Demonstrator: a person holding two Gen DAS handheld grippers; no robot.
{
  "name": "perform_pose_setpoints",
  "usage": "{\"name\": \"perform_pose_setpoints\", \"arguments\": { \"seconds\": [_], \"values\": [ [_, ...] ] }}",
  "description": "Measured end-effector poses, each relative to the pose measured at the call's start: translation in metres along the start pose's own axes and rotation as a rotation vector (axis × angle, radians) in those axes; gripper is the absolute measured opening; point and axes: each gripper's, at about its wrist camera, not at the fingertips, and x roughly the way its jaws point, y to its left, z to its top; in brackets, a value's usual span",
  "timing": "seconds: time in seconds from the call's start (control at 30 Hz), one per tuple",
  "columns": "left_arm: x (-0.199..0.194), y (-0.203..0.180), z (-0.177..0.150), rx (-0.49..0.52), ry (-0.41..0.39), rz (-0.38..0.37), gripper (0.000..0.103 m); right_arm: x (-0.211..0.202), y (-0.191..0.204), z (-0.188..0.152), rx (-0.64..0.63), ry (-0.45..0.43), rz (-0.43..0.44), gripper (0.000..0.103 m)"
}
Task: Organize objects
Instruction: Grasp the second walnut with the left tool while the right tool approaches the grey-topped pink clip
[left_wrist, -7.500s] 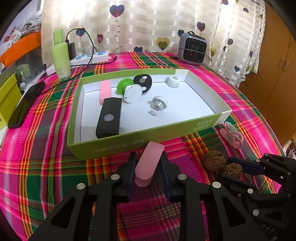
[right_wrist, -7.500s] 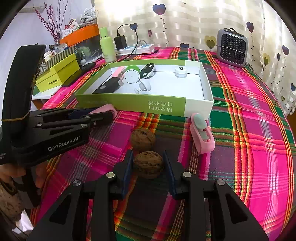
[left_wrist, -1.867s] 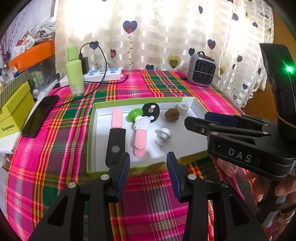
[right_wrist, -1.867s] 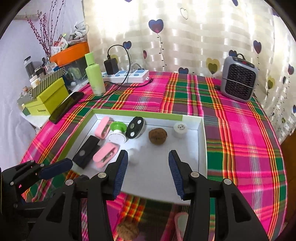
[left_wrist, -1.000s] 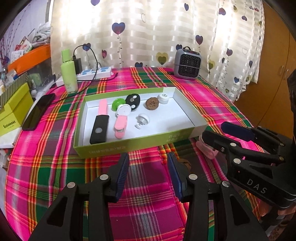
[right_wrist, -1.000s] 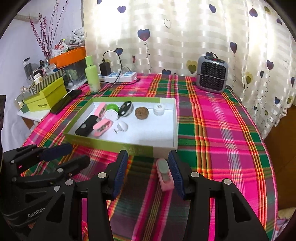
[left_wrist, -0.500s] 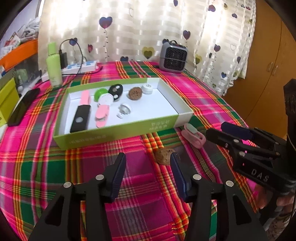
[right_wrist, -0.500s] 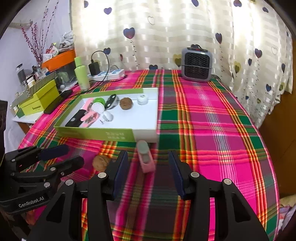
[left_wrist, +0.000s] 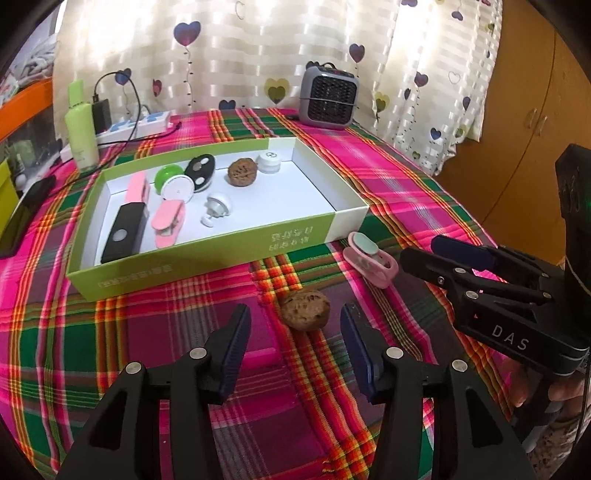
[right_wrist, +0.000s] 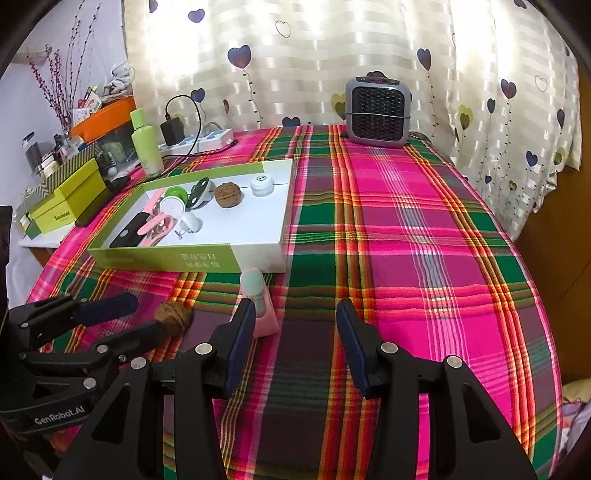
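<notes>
- The green-walled, white-floored cardboard box (left_wrist: 207, 254) lies at 10 o'clock in the left wrist view; inside it are 1 brown wrinkled walnut (left_wrist: 239, 171), a pink plastic clip (left_wrist: 168, 221) and other small items.
- The left hand-held gripper (left_wrist: 293, 325) is half spread and empty, its jaws having just been opening. A 2nd brown wrinkled walnut (left_wrist: 306, 309) lies on the plaid-clothed tabletop (left_wrist: 166, 325) just ahead, between the tips, untouched.
- To grip it well, I judge the fingers should go lower and further forward so the pads meet the nut at its widest part; it is round and may roll.
- The pink-and-mint plastic clip (left_wrist: 369, 258) lies on the cloth at 2 o'clock from that nut, just outside the box's near wall.
- The right hand-held gripper (right_wrist: 295, 323) is likewise half spread and empty; in its own view the clip (right_wrist: 258, 301) sits at 11 o'clock, at the left fingertip, not between the pads. Shifting left before closing looks wise.
</notes>
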Motion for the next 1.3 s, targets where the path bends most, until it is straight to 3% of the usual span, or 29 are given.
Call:
{"name": "perform_pose_setpoints", "arguments": {
  "seconds": [0.53, 0.8, 0.93, 1.3],
  "values": [
    [0.018, -0.005, 0.002, 0.025, 0.026, 0.073, 0.049, 0.008, -0.002, -0.001, -0.011, 0.029, 0.02, 0.047],
    [0.02, -0.004, 0.002, 0.019, 0.021, 0.068, 0.048, 0.013, 0.001, 0.0, -0.021, 0.046, 0.049, 0.047],
    [0.02, -0.002, 0.003, 0.01, 0.019, 0.063, 0.035, 0.018, 0.003, 0.001, -0.034, 0.063, 0.057, 0.047],
    [0.019, 0.005, 0.003, -0.013, 0.015, 0.043, 0.029, 0.03, 0.009, 0.004, -0.068, 0.103, 0.068, 0.047]
  ]
}}
